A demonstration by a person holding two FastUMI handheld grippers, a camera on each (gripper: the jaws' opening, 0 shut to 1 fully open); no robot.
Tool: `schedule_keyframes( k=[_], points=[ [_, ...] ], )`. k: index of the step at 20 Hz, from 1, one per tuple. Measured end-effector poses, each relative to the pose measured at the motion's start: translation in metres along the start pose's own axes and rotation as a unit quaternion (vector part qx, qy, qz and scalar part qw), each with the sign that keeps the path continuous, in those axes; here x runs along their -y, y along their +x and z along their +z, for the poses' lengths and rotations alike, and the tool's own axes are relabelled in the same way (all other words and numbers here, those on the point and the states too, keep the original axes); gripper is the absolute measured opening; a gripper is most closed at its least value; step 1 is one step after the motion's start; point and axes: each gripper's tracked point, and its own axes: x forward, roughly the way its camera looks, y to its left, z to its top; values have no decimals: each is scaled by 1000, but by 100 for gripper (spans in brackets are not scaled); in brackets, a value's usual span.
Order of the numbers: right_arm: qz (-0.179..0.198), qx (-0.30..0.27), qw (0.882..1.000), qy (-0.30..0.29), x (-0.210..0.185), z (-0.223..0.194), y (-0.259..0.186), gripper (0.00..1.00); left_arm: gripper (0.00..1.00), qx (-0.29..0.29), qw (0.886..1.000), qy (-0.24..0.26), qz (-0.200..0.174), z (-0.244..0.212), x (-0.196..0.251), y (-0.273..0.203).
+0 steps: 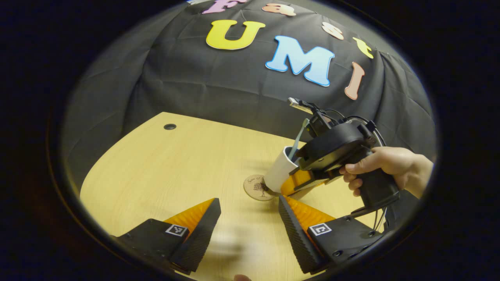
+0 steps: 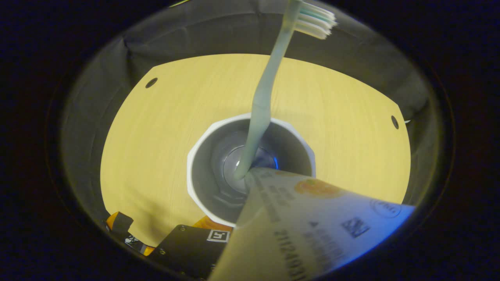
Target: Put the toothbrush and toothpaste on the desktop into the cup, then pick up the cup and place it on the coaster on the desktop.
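Toothpaste (image 2: 312, 222), toothbrush (image 2: 265, 97) in cup (image 2: 195, 171), right tool (image 1: 299, 177) gripping.

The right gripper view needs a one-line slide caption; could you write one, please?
Looking down into the white cup: toothbrush standing inside, toothpaste tube angled in over the rim.

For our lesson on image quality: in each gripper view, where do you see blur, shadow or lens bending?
Left gripper view: a smeared patch of motion blur on the desk between the left tongs; the desk's edge bows from the fisheye; the cup tilts by the coaster. Right gripper view: the toothpaste is close and soft; the cup's inside lies in shadow around the toothbrush.
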Motion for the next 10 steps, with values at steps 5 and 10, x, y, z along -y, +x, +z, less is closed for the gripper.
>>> schedule_keyframes(
  k=[5, 10],
  points=[
    [-6, -15, 1000, -17, -10, 2, 15, 24, 96, -3, 1000, -7, 8, -1, -11, -6],
    [-6, -31, 999, -31, -19, 3, 26, 24, 98, -7, 1000, -9, 12, -1, -17, -6]
  ],
)
